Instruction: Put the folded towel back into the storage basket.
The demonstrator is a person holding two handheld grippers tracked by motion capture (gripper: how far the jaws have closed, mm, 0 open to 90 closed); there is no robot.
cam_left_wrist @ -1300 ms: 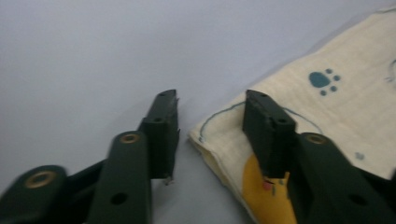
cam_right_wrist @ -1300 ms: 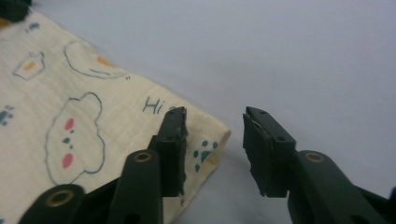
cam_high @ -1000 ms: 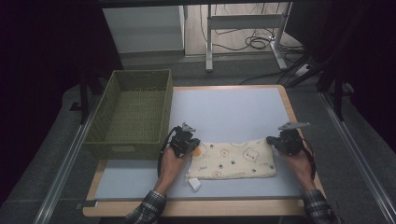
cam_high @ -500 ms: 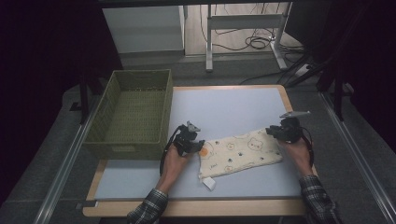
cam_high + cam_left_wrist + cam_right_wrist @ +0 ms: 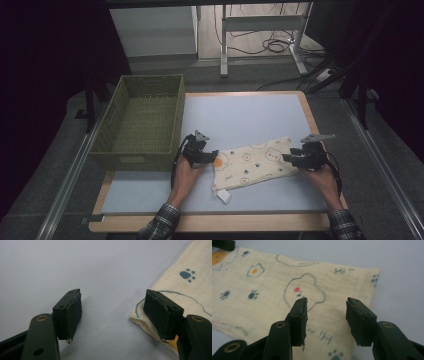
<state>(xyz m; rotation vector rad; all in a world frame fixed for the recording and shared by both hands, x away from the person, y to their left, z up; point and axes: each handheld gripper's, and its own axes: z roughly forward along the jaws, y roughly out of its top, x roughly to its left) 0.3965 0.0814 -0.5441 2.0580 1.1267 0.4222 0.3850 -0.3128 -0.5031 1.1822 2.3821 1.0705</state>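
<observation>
The cream printed cloth (image 5: 256, 163) lies flat on the counter (image 5: 240, 117), just to the right of the green wicker basket (image 5: 137, 120) and near the counter's front edge. Compared with a second ago, the cloth has been swung so that its far-right corner points away from the basket and its left end sits close to the basket's front corner.

Left hand-held gripper (image 5: 112, 315): jaws apart, having just been opening. Bare counter lies between the jaws; the cloth's folded corner lies under the right-hand jaw, not clamped. In the high view this left hand-held gripper (image 5: 207, 155) rests at the cloth end nearest the basket.

Right hand-held gripper (image 5: 327, 317): jaws apart, having just been opening. They hang over the cloth (image 5: 287, 287) near its bear print, with nothing pressed between them. In the high view this right hand-held gripper (image 5: 295, 159) stands at the cloth end farthest from the basket.

Assessment: both ends have been let go, so the cloth is now laid down in its new position. The placing step appears complete; a fresh grip would be needed for any fold or for a transfer into the basket.
</observation>
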